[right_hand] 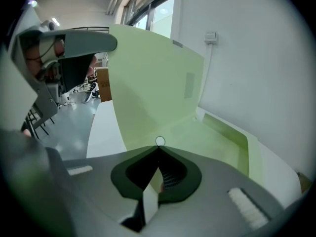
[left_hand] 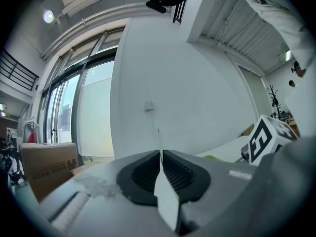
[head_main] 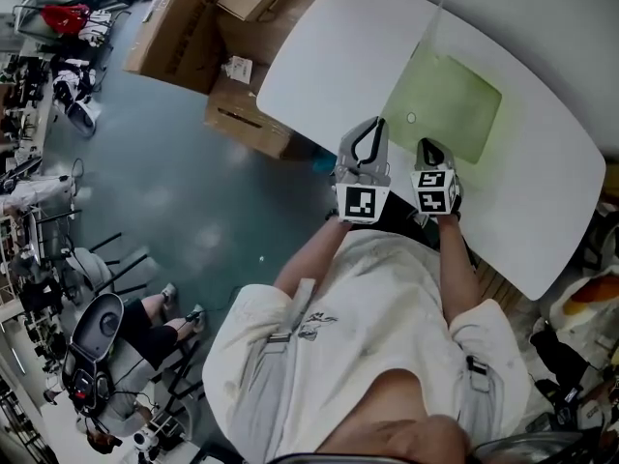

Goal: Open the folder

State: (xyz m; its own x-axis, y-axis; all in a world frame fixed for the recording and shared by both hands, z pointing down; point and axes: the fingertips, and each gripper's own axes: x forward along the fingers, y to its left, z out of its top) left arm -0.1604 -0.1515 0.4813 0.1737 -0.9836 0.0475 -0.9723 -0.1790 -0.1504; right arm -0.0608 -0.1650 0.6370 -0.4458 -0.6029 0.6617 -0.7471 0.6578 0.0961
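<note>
Note folder [head_main: 455, 104] flat on the white counter [head_main: 329, 66], cover [right_hand: 153, 83] standing upright along its left side. Record right gripper [right_hand: 159, 149] fingers closed tip to tip, angled down, tips at the folder's near edge by a small ring [right_hand: 160, 141]; no grip on it evident. Record left gripper [left_hand: 160, 154] fingers closed on nothing, level, left of the folder.

White table [head_main: 329, 56] just ahead of left gripper [head_main: 372, 129]; cardboard boxes [head_main: 179, 27] on floor to its left; wall socket [left_hand: 147, 105] straight ahead.
</note>
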